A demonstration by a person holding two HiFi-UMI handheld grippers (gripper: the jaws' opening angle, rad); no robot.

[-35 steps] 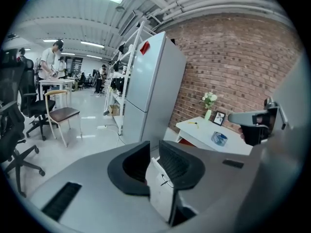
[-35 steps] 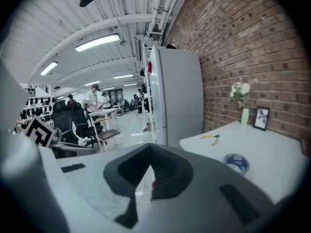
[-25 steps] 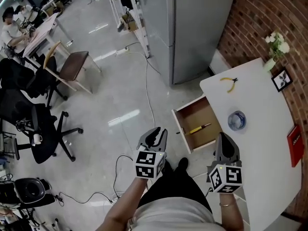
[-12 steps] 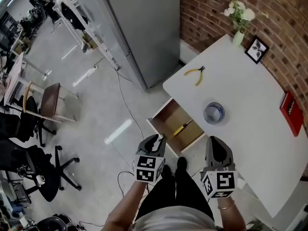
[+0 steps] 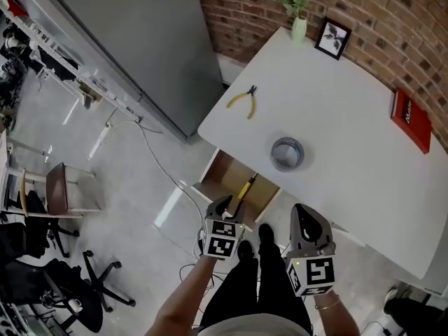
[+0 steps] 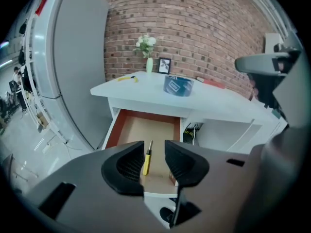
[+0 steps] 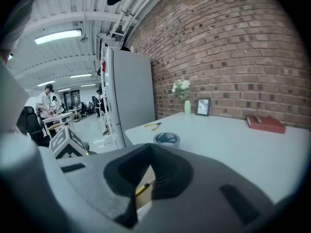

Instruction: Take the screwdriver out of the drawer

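Note:
A yellow-handled screwdriver (image 5: 246,186) lies in the open wooden drawer (image 5: 219,173) under the white table (image 5: 350,117). My left gripper (image 5: 223,204) hovers just in front of the drawer's front edge, tilted down. Its jaws are opening and nothing is between them. In the left gripper view the screwdriver (image 6: 146,158) shows through the gap of the left gripper (image 6: 148,163), farther off inside the drawer (image 6: 127,130). My right gripper (image 5: 303,213) is shut and empty, to the right of the drawer near the table's edge. Past the right gripper (image 7: 149,150) a sliver of the screwdriver (image 7: 142,189) shows.
On the table lie yellow pliers (image 5: 245,99), a tape roll (image 5: 287,152), a red book (image 5: 411,119), a picture frame (image 5: 332,37) and a vase of flowers (image 5: 297,5). A grey refrigerator (image 5: 133,40) stands left of the table. Chairs (image 5: 59,191) and cables (image 5: 164,173) are on the floor.
The view has swung toward the table. Both grippers came closer to the drawer, the left one farther and lower, and its jaws stand wider apart.

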